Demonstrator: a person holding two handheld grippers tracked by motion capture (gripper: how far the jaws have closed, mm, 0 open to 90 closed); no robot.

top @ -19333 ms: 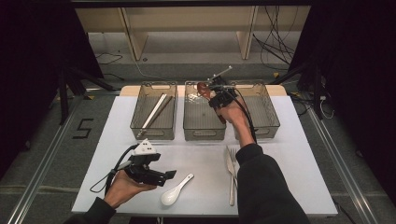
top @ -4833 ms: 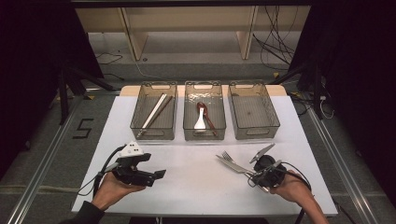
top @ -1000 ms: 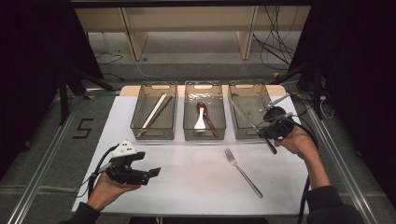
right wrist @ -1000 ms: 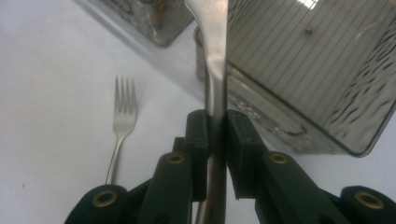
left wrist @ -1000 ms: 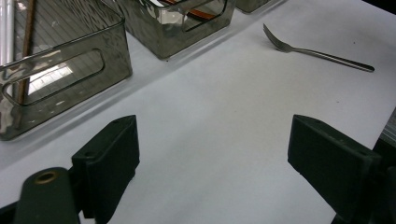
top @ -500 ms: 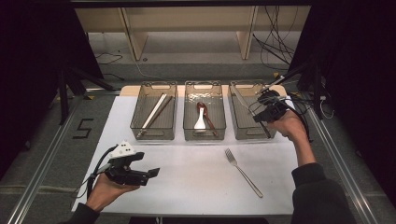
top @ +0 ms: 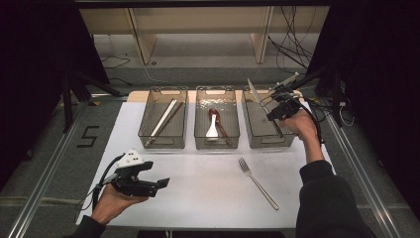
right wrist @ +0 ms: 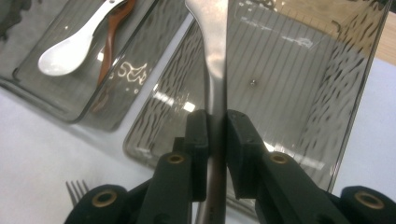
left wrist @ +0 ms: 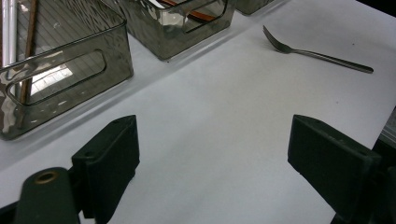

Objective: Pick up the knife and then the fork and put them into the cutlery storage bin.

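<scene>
The right gripper (right wrist: 215, 126) pinches a fork (right wrist: 214, 56) by its thin handle above the right bin (right wrist: 299, 84) near the tabletop's far right corner, so it may pivot and strike the rim; the left gripper (left wrist: 212, 158) stays spread.

Overhead light, table (top: 208, 183) bright white, surroundings near black. Soft short shadows under the fork (top: 257, 183). Glare streaks on the ribbed bin walls (right wrist: 299, 70) and the knife (right wrist: 215, 51) blade. Jaws in close foreground slightly soft; high view grainy, low detail.

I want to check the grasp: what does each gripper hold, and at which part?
The right gripper holds a fork by its handle, over the right bin. The left gripper is open and holds nothing.
</scene>
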